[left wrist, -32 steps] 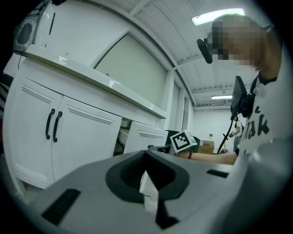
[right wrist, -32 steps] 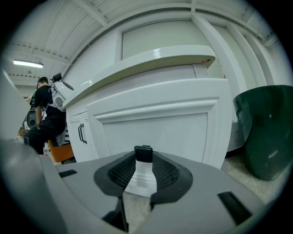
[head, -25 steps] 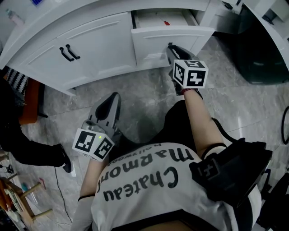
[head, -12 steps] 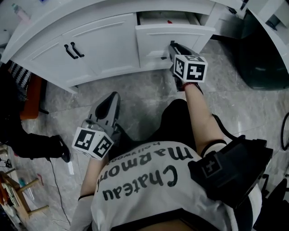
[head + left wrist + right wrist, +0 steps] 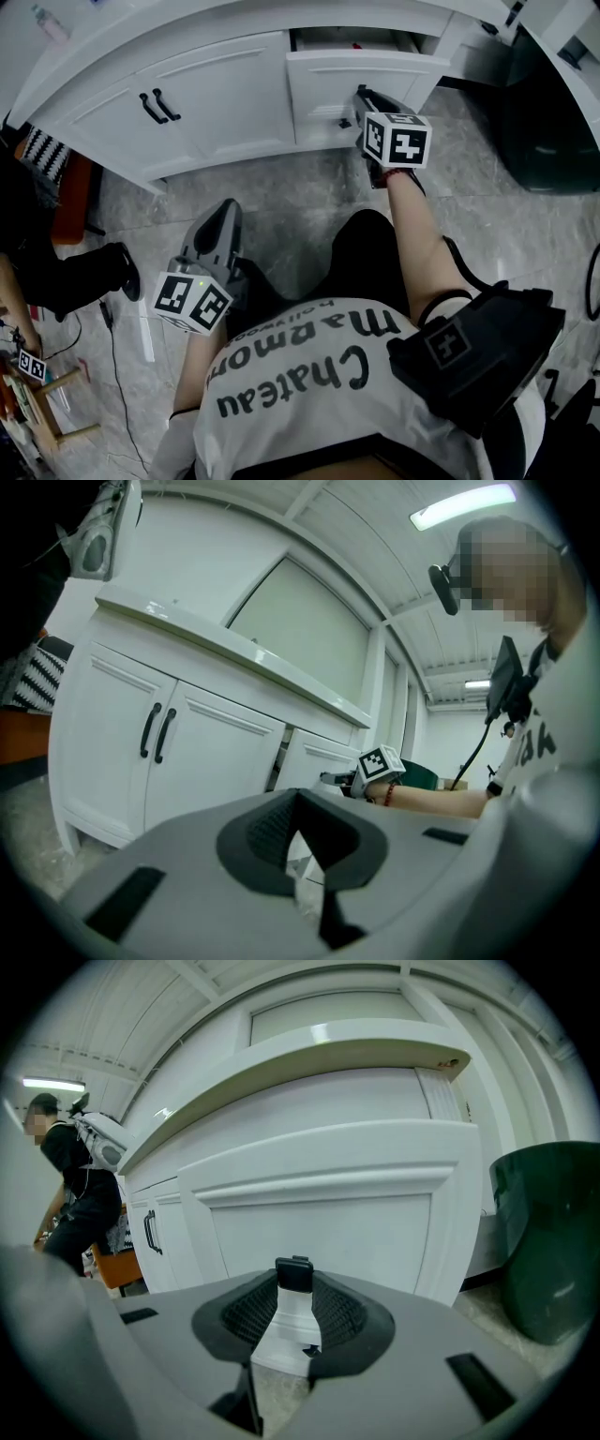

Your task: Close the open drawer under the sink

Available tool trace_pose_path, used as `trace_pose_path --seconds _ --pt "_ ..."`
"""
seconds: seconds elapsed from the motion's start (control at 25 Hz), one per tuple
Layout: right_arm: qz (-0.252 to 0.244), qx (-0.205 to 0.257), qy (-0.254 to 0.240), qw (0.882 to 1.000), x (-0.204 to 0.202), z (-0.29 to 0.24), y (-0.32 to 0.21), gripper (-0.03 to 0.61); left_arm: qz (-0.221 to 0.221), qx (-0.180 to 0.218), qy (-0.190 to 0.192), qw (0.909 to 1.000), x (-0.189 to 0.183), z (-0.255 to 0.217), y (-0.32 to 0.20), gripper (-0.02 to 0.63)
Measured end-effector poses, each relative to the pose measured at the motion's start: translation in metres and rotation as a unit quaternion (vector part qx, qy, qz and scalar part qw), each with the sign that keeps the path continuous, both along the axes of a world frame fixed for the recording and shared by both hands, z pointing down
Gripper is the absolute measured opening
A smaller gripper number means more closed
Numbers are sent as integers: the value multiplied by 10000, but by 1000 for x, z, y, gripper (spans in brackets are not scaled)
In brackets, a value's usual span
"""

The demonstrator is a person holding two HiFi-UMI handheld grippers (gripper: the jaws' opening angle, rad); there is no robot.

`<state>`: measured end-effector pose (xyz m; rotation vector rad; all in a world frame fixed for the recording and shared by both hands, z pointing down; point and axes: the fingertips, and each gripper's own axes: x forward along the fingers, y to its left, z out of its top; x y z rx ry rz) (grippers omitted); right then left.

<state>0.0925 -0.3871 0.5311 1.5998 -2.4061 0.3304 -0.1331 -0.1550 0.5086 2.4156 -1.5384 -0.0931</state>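
Note:
The white drawer (image 5: 361, 80) under the sink counter stands a little way out of the cabinet, with a thin strip of its inside showing. My right gripper (image 5: 360, 96) is at the drawer's front. In the right gripper view, the drawer's small black handle (image 5: 293, 1274) sits between the right gripper's (image 5: 292, 1283) pads, and the jaws are shut on it. My left gripper (image 5: 225, 210) hangs lower and to the left, over the grey floor and away from the cabinet. Its jaws are shut with nothing in them, tips meeting in the left gripper view (image 5: 298, 799).
Left of the drawer, two white cabinet doors (image 5: 206, 94) carry black pull handles (image 5: 155, 105). A dark green bin (image 5: 548, 112) stands on the floor to the right. Another person (image 5: 56, 272) stands at the left edge, near a wooden stool (image 5: 52, 417).
The drawer has slid further into the cabinet, so less of its inside shows. The right gripper went with it. The left gripper shifted slightly over the floor.

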Motion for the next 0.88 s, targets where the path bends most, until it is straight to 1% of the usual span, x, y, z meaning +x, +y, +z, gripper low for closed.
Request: trace_pose_path --seconds 0.16,0.44,0.6,0.72,0.88 --pt "-43 33 -22 10000 -2 0 -9 121 -86 -7 8 10000 -3 6 2 8" --pt "-94 99 -12 9999 -3 3 -17 120 -118 -137 -50 9998 0 24 8 8" --pt "-113 79 52 9999 -4 -2 -26 120 -77 -191 -104 9997 4 20 9 8" --pt "-72 30 43 10000 -3 -1 -31 120 -99 -204 -162 9996 -1 18 12 8" --pt "-129 85 116 9998 -6 -2 -38 120 -248 -232 -119 9994 -12 21 14 8"
